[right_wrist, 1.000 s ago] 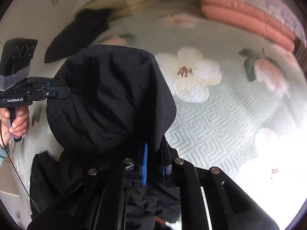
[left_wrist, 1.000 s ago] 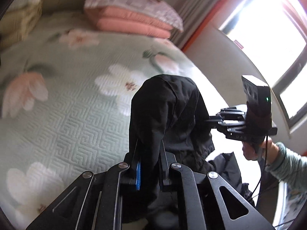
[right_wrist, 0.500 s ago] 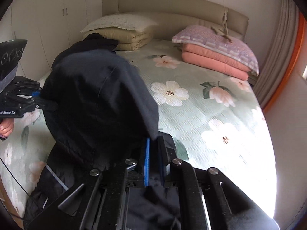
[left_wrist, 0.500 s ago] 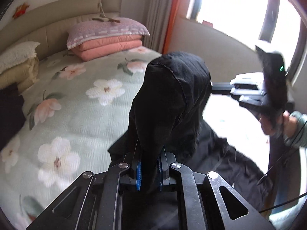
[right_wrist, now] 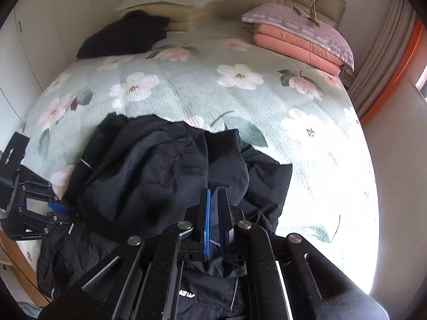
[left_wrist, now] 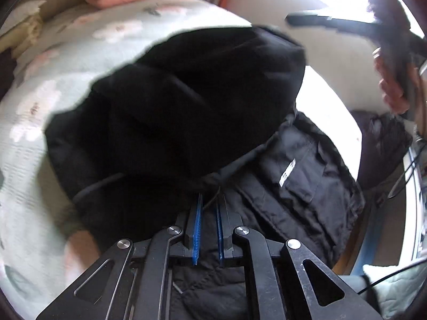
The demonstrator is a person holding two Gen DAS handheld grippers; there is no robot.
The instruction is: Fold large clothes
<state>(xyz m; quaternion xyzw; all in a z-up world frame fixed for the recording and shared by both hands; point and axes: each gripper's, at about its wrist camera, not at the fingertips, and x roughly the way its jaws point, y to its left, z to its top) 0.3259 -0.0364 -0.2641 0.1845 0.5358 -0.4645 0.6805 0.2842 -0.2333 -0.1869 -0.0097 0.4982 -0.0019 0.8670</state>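
A large black jacket (right_wrist: 160,176) lies bunched at the near edge of the bed, partly hanging over it. My right gripper (right_wrist: 213,200) is shut on a fold of the jacket. My left gripper (left_wrist: 209,208) has its blue pads close together with jacket (left_wrist: 186,101) fabric and a thin cord between them; it also shows at the left of the right wrist view (right_wrist: 56,208), at the jacket's edge. The right gripper appears blurred at the top right of the left wrist view (left_wrist: 293,21). The jacket's inner lining with a white label (left_wrist: 288,172) faces up.
The bed has a green quilt with flowers (right_wrist: 240,85). Pink and purple pillows (right_wrist: 301,37) are stacked at the far right, cream pillows (right_wrist: 170,2) and another black garment (right_wrist: 125,34) at the far left. A wooden bed edge (right_wrist: 16,250) is at the near left.
Both grippers have come down from holding the jacket up high. The jacket now rests bunched on the bed instead of hanging between the grippers.
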